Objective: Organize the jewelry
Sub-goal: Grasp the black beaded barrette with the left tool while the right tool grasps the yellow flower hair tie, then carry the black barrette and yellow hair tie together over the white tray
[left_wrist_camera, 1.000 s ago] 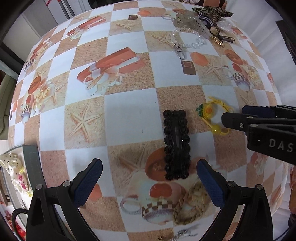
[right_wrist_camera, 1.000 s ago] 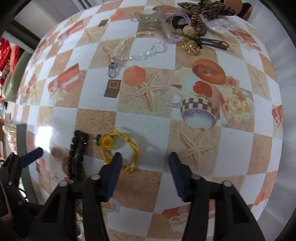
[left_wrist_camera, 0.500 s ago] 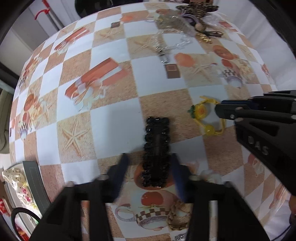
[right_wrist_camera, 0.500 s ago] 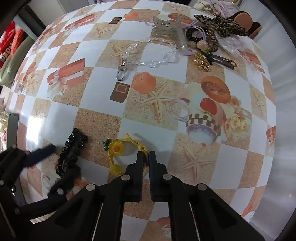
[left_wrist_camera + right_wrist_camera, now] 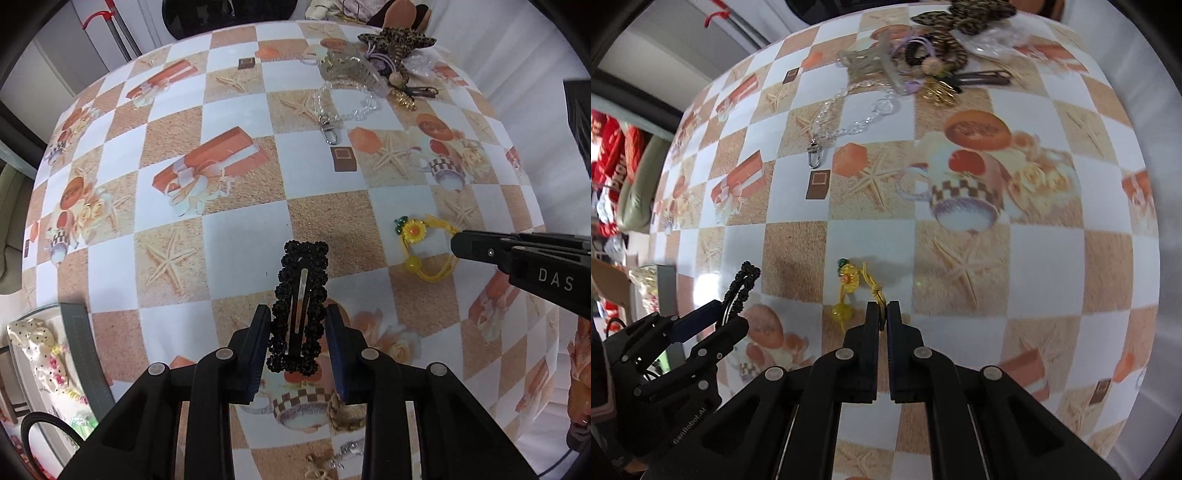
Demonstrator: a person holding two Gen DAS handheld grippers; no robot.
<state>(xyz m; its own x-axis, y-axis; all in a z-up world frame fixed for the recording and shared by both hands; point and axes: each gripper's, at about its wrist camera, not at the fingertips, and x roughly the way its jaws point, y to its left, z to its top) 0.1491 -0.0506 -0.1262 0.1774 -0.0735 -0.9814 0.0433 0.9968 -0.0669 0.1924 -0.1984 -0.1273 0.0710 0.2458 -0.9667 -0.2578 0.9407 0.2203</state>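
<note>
To the far left of my left gripper (image 5: 297, 332) sits a tray (image 5: 79, 347) with a grey rim; it holds pale, dotted and flowered bits that I cannot tell apart. My left gripper is clamped on the near end of a black beaded hair clip (image 5: 300, 306), its fingers pressing the two long sides. The clip's long axis runs straight ahead along my fingers, its far end pointing away from me. My right gripper (image 5: 883, 314) is closed tight, pinching the cord of a yellow sunflower hair tie (image 5: 855, 291). The flower and a yellow bead lie just ahead and left of its tips. Far ahead of both grippers lies a pile of hair accessories (image 5: 384, 62) and a clear chain (image 5: 853, 114) on the checked tablecloth (image 5: 240, 240).
</note>
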